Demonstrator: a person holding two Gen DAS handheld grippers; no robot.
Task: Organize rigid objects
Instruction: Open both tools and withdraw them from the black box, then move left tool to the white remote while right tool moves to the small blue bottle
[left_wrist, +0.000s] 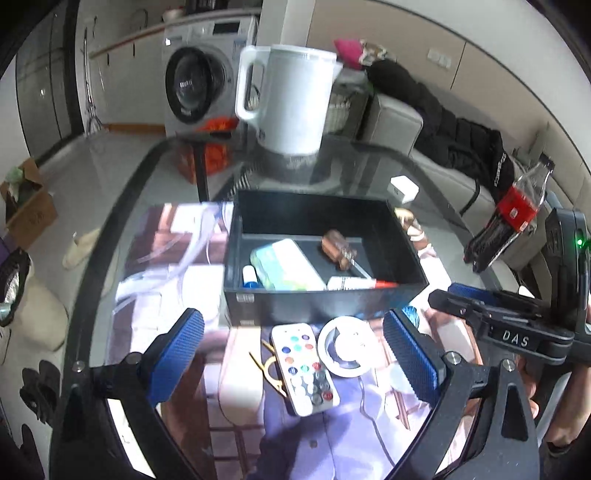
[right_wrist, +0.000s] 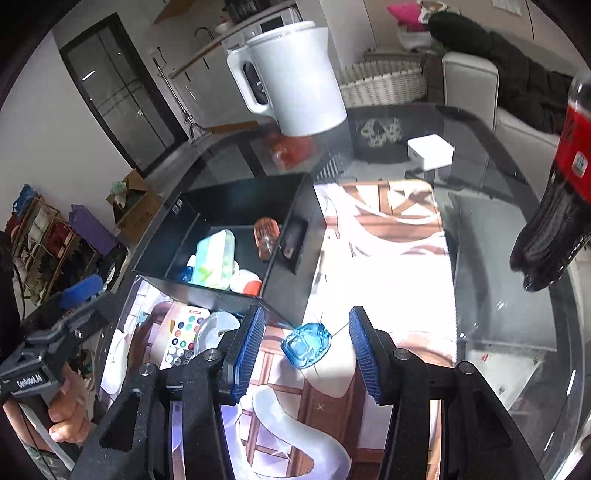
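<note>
I judge the step in hand to be collection of loose items into the black rectangular box (left_wrist: 325, 254); my right hand-held gripper (right_wrist: 306, 347) stands open, pads either side of the translucent blue plastic piece (right_wrist: 306, 345), not yet touching it; next move calls for closing, lifting, and carrying toward 11 o'clock. My left hand-held gripper (left_wrist: 291, 347) is open above the white button remote (left_wrist: 304, 367) and white round disc (left_wrist: 343, 345). The box wall crowds both; the glass counter (right_wrist: 498, 288) lies free at 3 o'clock.

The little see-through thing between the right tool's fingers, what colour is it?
Blue, clearest in the right wrist view.
</note>
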